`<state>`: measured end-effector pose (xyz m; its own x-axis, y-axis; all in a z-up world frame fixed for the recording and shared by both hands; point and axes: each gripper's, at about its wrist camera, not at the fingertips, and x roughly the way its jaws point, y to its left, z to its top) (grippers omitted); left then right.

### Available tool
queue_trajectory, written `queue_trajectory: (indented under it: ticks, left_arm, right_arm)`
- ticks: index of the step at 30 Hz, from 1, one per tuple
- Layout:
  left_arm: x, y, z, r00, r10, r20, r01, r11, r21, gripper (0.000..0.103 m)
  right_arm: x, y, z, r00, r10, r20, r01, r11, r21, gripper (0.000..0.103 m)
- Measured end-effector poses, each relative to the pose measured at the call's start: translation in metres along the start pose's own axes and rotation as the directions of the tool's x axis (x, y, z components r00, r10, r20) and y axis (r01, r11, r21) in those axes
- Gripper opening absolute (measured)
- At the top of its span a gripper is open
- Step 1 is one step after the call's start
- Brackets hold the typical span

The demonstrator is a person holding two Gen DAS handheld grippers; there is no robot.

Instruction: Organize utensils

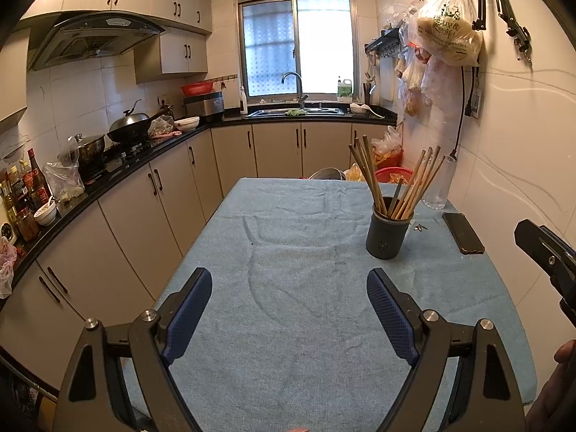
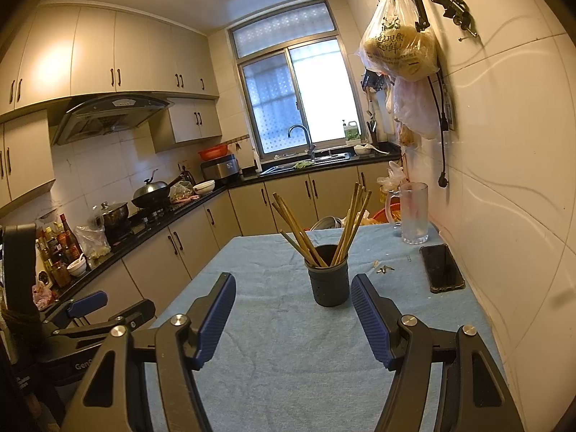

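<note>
chopsticks (image 2: 316, 230) upright in holder (image 2: 329, 280), grippers apart

A: What does the right wrist view show?

B: The right gripper (image 2: 293, 315) hangs over a tabletop (image 2: 273, 360) covered in blue cloth, its blue-padded jaws wide apart with nothing between them. Just beyond stands a dark holder (image 2: 328, 280) with wooden chopsticks (image 2: 316, 230) fanning out of it.

A: And to the sides?

B: Near the right wall lie a black phone (image 2: 442, 268) and, further back, a clear glass mug (image 2: 414, 214). The left gripper (image 2: 86, 304) shows at the left edge, beside the kitchen counter (image 2: 154, 226).
</note>
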<state>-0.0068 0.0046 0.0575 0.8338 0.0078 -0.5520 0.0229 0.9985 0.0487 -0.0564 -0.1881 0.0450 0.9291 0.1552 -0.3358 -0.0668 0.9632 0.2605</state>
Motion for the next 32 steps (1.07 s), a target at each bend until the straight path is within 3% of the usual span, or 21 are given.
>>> queue_trajectory:
  ticks: [32]
  left_arm:
    - [0.013,0.005,0.001,1.000,-0.004,0.014,0.004,1.000,-0.009,0.088]
  right_arm:
    - [0.011,0.002,0.001,1.000,-0.007,-0.020,0.007,1.000,-0.015,0.071]
